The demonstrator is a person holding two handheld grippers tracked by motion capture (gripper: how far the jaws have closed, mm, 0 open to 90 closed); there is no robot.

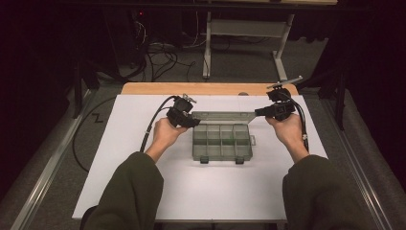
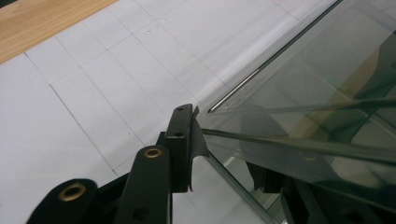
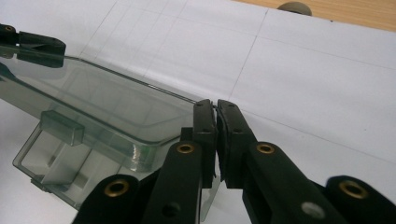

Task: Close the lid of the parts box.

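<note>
One clear box (image 1: 222, 142) sat mid-worktop (image 1: 143, 191), its lid (image 1: 222, 116) raised at the far side. We counted eight compartments in two rows of four and saw nothing in them. Our left hand-held gripper (image 1: 191, 120) pinched the lid's left corner between partly closed jaws, shown close up in the left gripper view (image 2: 198, 140). Our right hand-held gripper (image 1: 261, 112) was pressed together on the lid's right edge (image 3: 216, 140). Two grippers, one box.
</note>
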